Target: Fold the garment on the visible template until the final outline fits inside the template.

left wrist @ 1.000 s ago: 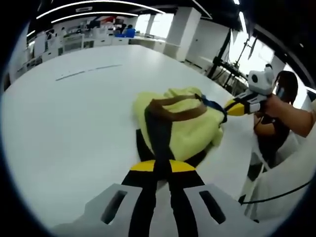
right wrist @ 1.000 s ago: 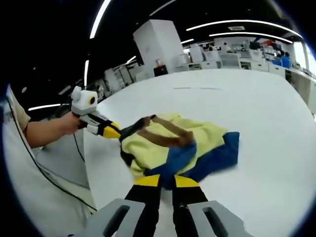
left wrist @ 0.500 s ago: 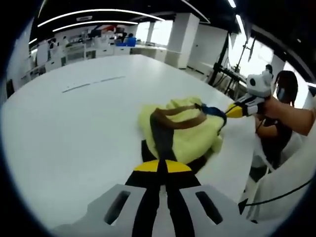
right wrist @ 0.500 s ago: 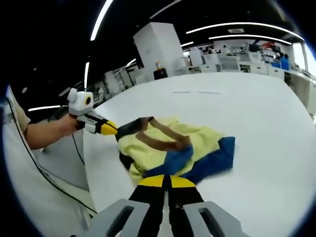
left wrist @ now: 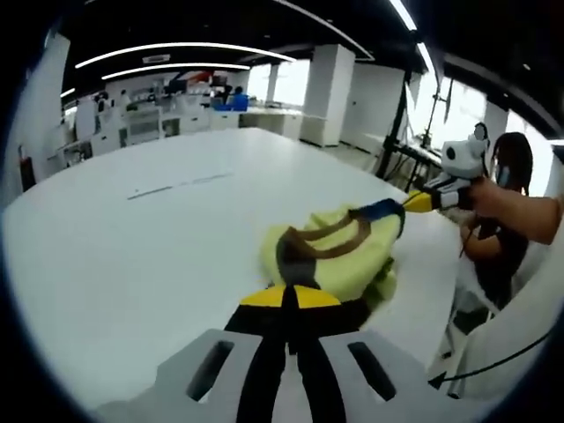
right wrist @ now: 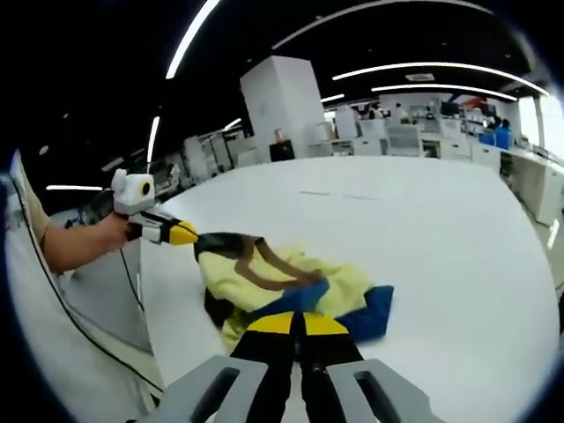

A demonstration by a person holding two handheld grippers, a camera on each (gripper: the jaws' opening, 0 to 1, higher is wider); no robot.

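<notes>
2 grippers are gripping 1 garment (left wrist: pixel 339 256) between them. Left gripper (left wrist: pixel 293 300): reaching forward low along the white surface (left wrist: pixel 132 256), jaws clenched on the garment's dark edge right at their tips. Right gripper (right wrist: pixel 298 324): likewise pointing forward, jaws clenched on the blue portion (right wrist: pixel 357 313) of the garment. Garment: yellow with brown strap and blue and dark parts, bunching in a heap, stretching between both sets of jaws, near the surface's edge. Person's forearm (left wrist: pixel 520 211) is extending in behind the right gripper.
</notes>
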